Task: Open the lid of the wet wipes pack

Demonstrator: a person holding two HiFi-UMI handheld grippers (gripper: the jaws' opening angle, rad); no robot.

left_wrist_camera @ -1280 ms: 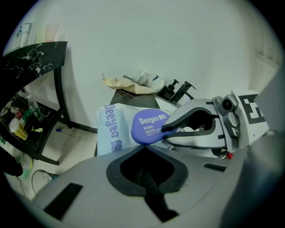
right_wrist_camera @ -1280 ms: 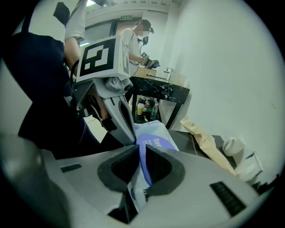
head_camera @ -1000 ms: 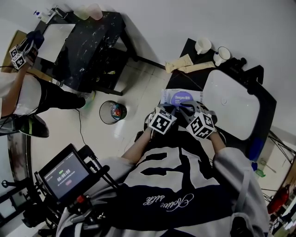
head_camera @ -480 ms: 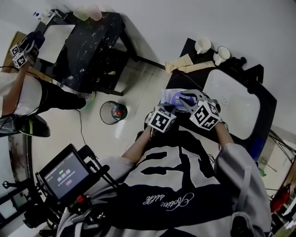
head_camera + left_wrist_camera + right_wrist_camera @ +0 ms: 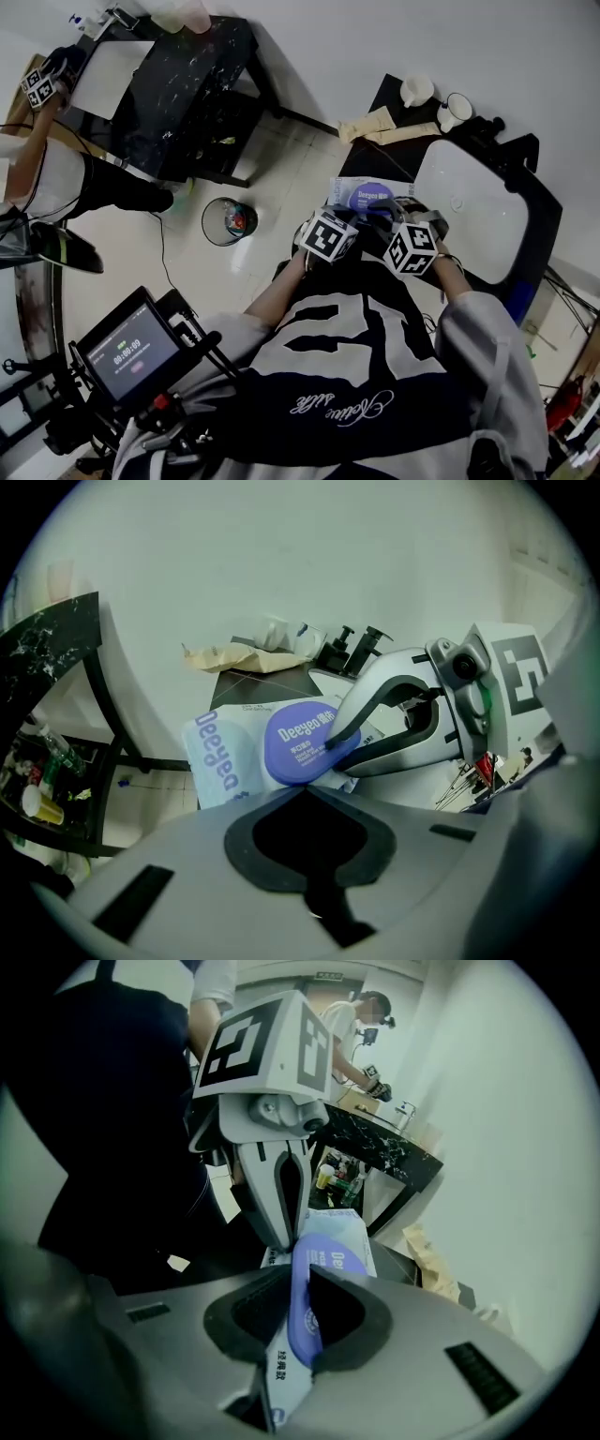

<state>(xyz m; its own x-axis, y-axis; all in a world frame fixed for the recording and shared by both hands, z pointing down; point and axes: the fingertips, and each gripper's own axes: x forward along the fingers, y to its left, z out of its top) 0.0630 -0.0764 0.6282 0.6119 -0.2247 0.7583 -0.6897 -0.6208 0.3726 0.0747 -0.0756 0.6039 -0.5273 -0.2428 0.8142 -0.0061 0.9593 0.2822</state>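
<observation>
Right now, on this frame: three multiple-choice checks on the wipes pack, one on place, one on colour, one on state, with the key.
1. Where is the wet wipes pack?
A. in the floor bin
B. held up between the left gripper and the right gripper
C. lying in the white basin

2. What colour is its lid?
A. red
B. green
C. blue-violet

3. What is the right gripper doing?
A. shut on the lid's edge
B. open, clear of the pack
C. shut on a mug

Key:
1 B: each gripper view shows the other gripper's jaws on the pack.
2 C: the left gripper view shows the round lid as blue-violet.
3 A: the right gripper view has the lid standing between its own jaws.
</observation>
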